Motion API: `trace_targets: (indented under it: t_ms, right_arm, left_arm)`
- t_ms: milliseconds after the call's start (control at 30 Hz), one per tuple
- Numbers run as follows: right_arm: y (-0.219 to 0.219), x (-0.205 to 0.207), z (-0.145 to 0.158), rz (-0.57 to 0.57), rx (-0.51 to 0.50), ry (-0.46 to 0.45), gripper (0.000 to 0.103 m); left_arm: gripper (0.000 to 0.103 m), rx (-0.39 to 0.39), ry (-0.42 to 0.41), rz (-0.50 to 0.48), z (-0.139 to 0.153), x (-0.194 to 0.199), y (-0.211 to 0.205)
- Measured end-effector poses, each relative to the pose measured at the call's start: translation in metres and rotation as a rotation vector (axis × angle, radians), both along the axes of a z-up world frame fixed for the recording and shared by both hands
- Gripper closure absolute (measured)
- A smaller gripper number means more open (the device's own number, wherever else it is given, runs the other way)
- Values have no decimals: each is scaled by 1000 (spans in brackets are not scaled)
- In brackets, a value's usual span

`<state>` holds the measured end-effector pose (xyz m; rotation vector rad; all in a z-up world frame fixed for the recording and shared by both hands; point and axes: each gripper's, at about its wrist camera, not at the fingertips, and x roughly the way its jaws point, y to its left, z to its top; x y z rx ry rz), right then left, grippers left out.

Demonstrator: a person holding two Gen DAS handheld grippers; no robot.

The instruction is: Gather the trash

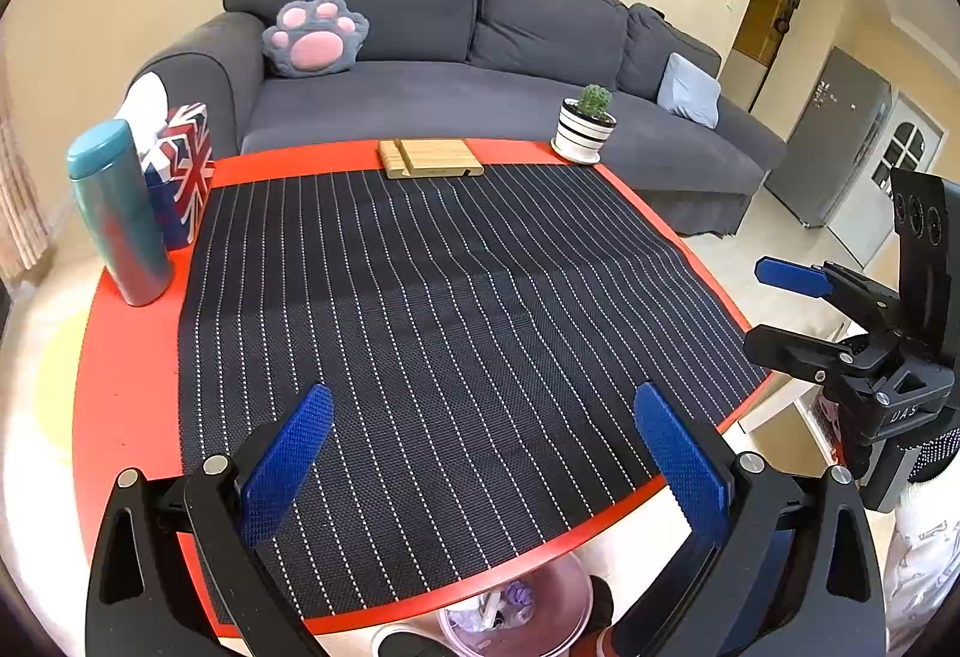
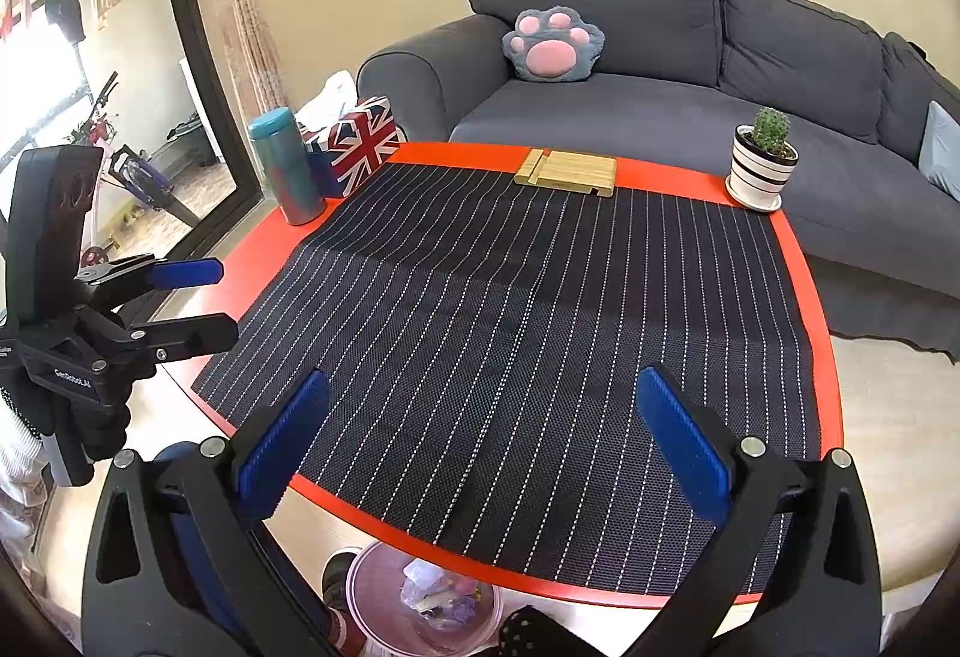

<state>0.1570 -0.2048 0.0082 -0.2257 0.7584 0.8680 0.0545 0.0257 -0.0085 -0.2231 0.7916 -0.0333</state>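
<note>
A pink bin point(image 2: 384, 612) with crumpled wrappers in it stands on the floor below the table's near edge; it also shows in the left wrist view point(image 1: 564, 612). My left gripper point(image 1: 480, 453) is open and empty, held above the striped mat point(image 1: 444, 333) at the near edge. My right gripper point(image 2: 483, 447) is open and empty, held above the same mat point(image 2: 540, 333). Each gripper shows in the other's view: the right one point(image 1: 780, 309) and the left one point(image 2: 204, 300), both open. No loose trash shows on the table.
On the red round table point(image 2: 807, 297): a teal flask point(image 2: 285, 165), a Union Jack tissue box point(image 2: 354, 144), a wooden stand point(image 2: 567, 168) and a potted cactus point(image 2: 762, 159). A grey sofa point(image 2: 660, 117) with a paw cushion stands behind. A large mirror point(image 2: 120, 117) leans at left.
</note>
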Motion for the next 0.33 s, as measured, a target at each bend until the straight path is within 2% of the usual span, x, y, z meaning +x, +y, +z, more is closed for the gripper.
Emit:
trace_targets:
  t_ms: [333]
  right_arm:
    - [1, -1, -1, 1, 0, 0, 3]
  left_arm:
    - [6, 6, -2, -4, 1, 0, -1]
